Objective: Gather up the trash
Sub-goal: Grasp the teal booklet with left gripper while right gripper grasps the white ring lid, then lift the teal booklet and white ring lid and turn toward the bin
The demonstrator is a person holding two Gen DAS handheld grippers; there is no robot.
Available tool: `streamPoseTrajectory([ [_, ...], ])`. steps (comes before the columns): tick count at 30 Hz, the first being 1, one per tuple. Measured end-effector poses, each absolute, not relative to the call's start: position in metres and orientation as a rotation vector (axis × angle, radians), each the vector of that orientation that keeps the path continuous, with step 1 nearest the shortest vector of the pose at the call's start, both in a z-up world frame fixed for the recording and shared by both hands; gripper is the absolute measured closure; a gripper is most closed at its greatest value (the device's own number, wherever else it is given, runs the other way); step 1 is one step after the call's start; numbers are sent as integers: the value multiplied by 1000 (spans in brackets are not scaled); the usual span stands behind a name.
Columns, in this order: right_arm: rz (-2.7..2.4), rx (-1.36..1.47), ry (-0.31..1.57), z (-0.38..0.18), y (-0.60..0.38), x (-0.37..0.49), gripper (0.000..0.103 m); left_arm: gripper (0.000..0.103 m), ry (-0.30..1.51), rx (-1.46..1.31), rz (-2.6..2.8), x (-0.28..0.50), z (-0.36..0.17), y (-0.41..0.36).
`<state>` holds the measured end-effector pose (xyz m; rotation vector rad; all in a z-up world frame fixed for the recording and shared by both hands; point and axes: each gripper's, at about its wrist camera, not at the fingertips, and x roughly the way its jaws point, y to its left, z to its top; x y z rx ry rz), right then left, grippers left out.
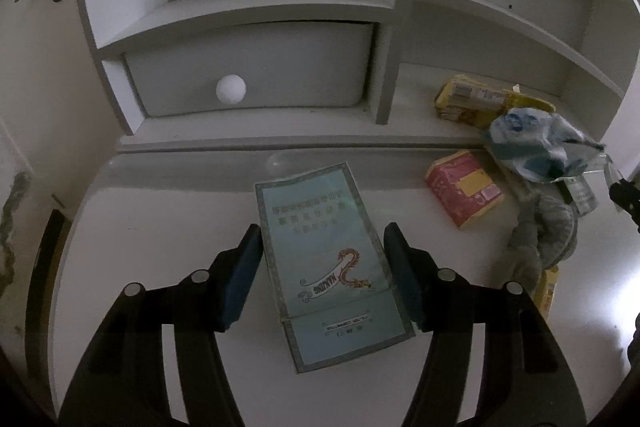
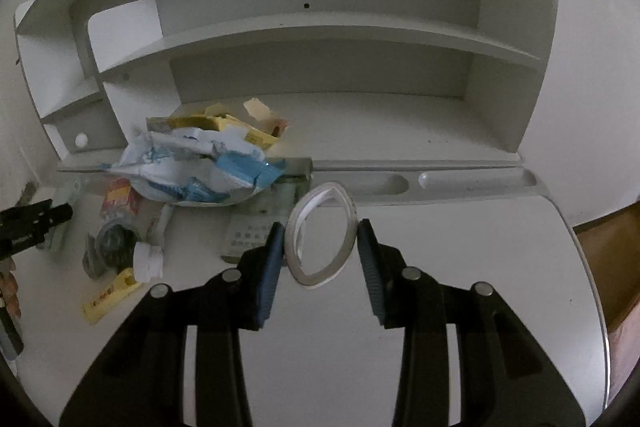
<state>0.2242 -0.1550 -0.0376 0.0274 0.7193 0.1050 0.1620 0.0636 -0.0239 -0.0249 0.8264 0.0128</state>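
Note:
A flattened pale blue-green cigarette pack [image 1: 328, 259] with a red dragon print lies lengthwise on the white desk [image 1: 160, 267]. My left gripper [image 1: 323, 231] is shut on it, both blue pads touching its long edges. In the right wrist view my right gripper [image 2: 321, 227] is shut on a thin white ring [image 2: 291, 243], which is squeezed into a pointed oval and held above the desk. Left of it lies a trash heap: a crumpled blue-and-white plastic bag [image 2: 192, 167], yellow packets [image 2: 224, 125] and a red-and-yellow box [image 1: 464, 187].
A white shelf unit rises behind the desk, with a drawer and its round knob [image 1: 231, 89] at the left. A grey cloth [image 1: 548, 227] and a yellow stick packet [image 2: 108, 297] lie near the heap. A pen groove [image 2: 476, 181] runs along the desk's back.

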Motion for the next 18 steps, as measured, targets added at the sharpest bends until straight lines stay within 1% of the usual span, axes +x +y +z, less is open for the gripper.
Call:
streamPoseTrajectory([
  [18,173,38,742,-38,-150,222,65,44,844,-27,-25,164,-28,57],
])
